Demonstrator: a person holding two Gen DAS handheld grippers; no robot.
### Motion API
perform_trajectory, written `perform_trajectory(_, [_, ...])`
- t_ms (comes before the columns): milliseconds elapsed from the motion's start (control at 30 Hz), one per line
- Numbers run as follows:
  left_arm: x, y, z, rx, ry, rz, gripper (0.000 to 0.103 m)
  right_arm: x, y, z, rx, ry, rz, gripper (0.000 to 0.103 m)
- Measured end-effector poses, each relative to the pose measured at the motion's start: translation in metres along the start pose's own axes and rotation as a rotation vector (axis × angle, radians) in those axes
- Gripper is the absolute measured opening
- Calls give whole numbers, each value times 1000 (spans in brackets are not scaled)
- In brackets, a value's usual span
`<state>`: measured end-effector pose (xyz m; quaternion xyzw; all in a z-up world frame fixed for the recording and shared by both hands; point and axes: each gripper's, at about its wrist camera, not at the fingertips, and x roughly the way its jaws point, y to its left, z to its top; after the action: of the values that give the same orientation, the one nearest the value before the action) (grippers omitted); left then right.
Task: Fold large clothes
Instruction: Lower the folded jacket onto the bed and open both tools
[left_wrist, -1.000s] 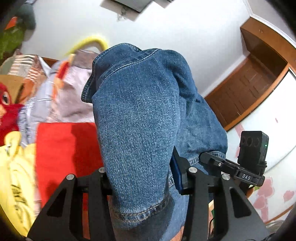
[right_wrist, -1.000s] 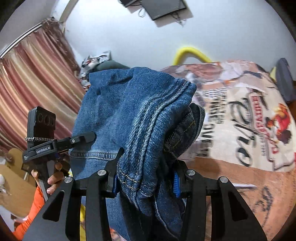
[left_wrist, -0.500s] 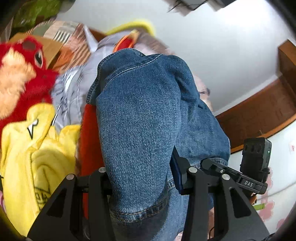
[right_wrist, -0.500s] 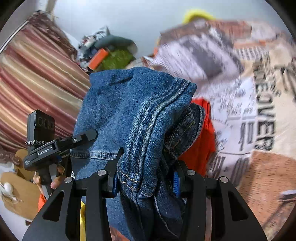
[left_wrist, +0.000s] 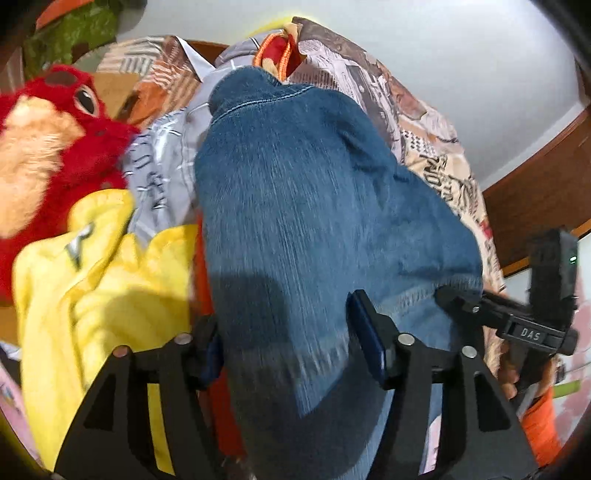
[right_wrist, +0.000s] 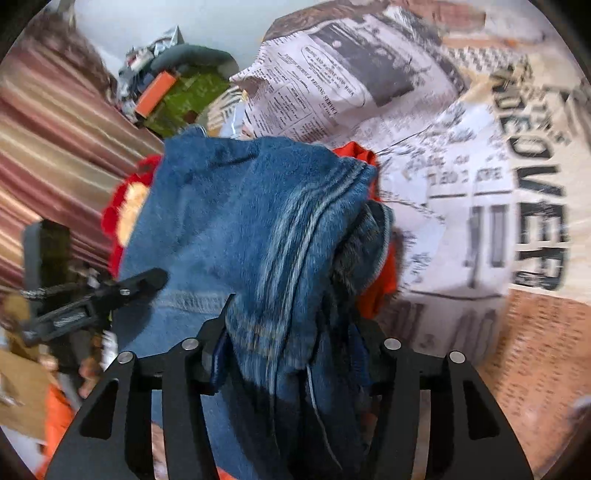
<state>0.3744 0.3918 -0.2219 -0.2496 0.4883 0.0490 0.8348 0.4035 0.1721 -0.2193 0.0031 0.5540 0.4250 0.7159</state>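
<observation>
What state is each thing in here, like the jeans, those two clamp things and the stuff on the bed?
Jeans: bunched, held by both grippers.
Left gripper: shut on jeans.
Right gripper: shut on jeans.
Yellow garment: crumpled, lying loose.
Red plush toy: lying on the pile.
Newspaper-print bedsheet: rumpled.

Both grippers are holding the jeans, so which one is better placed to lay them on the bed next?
Probably the right gripper: bare bedspread lies beside its end of the jeans. The left gripper faces a pile with a yellow garment and red plush.
</observation>
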Motion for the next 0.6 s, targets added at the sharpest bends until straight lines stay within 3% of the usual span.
perform_trajectory(133, [-21, -10, -23, 46, -29, 81, 63, -19, 4, -14, -45, -8, -85, 50])
perform_trajectory(267, [-54, -25, -45, 54, -59, 86, 63, -55, 11, -34, -47, -56, -92, 50])
perform_trajectory(467, [-131, -71, -72, 97, -201, 63, 63, -112, 44, -48, -46, -180, -29, 50])
perform_trajectory(600, [-192, -107, -91, 162, -343, 66, 63, -169, 79, -67, -119, -321, -28, 50])
